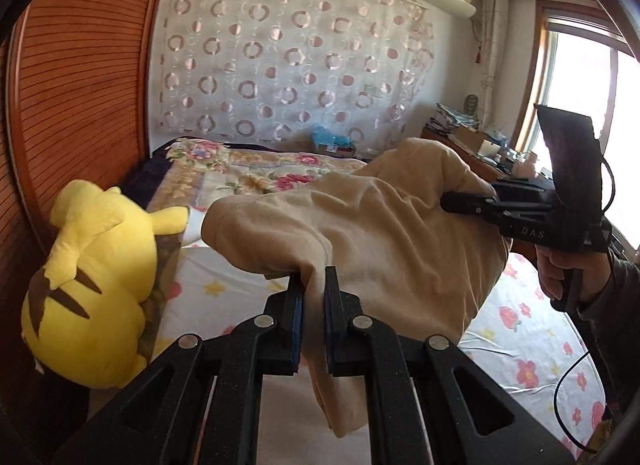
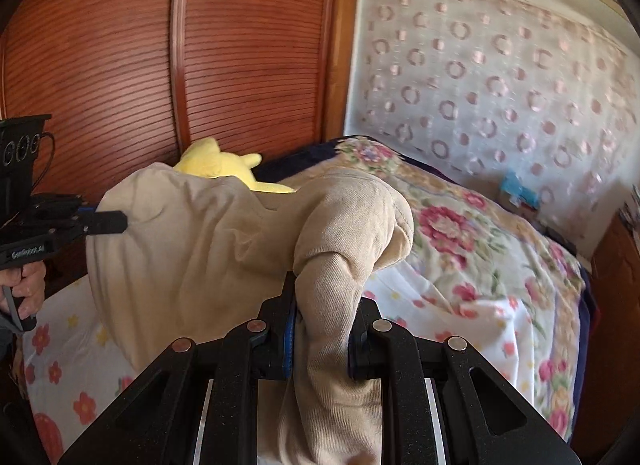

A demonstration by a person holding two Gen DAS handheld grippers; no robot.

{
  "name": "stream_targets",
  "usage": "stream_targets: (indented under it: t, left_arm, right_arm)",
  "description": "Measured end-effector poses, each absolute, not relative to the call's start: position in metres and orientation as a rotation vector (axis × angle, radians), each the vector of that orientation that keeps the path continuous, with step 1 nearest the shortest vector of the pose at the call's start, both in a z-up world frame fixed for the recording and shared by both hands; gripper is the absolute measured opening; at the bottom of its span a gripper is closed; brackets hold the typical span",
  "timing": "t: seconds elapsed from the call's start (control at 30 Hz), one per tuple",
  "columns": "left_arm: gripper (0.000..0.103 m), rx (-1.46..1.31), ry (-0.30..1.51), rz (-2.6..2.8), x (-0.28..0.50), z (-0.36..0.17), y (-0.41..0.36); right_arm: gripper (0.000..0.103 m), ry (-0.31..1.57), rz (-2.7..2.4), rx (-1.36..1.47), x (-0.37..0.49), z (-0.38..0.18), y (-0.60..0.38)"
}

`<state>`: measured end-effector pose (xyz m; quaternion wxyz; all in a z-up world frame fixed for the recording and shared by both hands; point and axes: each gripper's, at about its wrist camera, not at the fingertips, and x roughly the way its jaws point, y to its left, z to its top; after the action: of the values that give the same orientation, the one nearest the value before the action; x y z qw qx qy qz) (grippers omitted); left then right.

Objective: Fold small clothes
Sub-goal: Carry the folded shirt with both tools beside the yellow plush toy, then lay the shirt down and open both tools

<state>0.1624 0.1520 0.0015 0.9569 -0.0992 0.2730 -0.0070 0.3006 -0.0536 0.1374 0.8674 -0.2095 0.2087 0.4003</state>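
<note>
Both tongs, left [image 1: 314, 281] and right [image 2: 324, 305], level, clamped on beige garment [image 1: 380, 233].

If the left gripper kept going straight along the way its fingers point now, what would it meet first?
The left gripper is shut on the beige garment, whose bulk hangs directly ahead, so it would push into that first. Beyond it probably lies the floral blanket, though depth is unclear.

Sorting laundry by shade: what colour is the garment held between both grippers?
Plain beige, no pattern: the garment shows best in the left wrist view.
</note>
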Motion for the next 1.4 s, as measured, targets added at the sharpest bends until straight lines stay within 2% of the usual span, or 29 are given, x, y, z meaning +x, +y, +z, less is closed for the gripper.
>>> stream_targets:
  t: [0.27,0.5,0.57,0.63,0.77,0.87,1.03,1.07,1.1,1.13,1.4]
  left_arm:
    - [0.009,-0.324,0.582,0.156,0.134,-0.05,0.205]
    - [0.009,-0.354,0.622,0.235,0.127,-0.072,0.222]
    - [0.009,-0.355,0.656,0.252,0.131,-0.08,0.226]
    - [0.009,-0.359,0.683,0.257,0.132,-0.085,0.229]
    - [0.011,-0.335,0.691,0.265,0.128,-0.084,0.227]
    - [0.021,-0.297,0.688,0.273,0.125,-0.08,0.226]
    - [0.047,-0.229,0.639,0.264,0.11,-0.063,0.218]
    - [0.054,-0.215,0.629,0.255,0.107,-0.059,0.214]
    - [0.075,-0.202,0.623,0.243,0.104,-0.055,0.21]
    - [0.084,-0.191,0.613,0.232,0.101,-0.05,0.206]
    - [0.085,-0.114,0.568,0.153,0.08,-0.02,0.153]
  right_arm:
    - [0.018,0.408,0.992,-0.676,0.346,0.12,0.078]
    - [0.019,0.402,1.052,-0.767,0.38,0.1,0.164]
    - [0.022,0.431,1.035,-0.752,0.389,0.091,0.18]
    - [0.034,0.484,0.991,-0.708,0.403,0.085,0.187]
    - [0.038,0.502,0.883,-0.604,0.422,0.081,0.184]
    - [0.038,0.529,0.867,-0.531,0.427,0.08,0.172]
    - [0.038,0.511,0.846,-0.442,0.386,0.077,0.131]
    - [0.038,0.507,0.841,-0.428,0.378,0.078,0.123]
    - [0.038,0.504,0.842,-0.414,0.365,0.077,0.111]
    - [0.038,0.501,0.839,-0.402,0.355,0.077,0.101]
    - [0.039,0.46,0.773,-0.288,0.27,0.082,0.006]
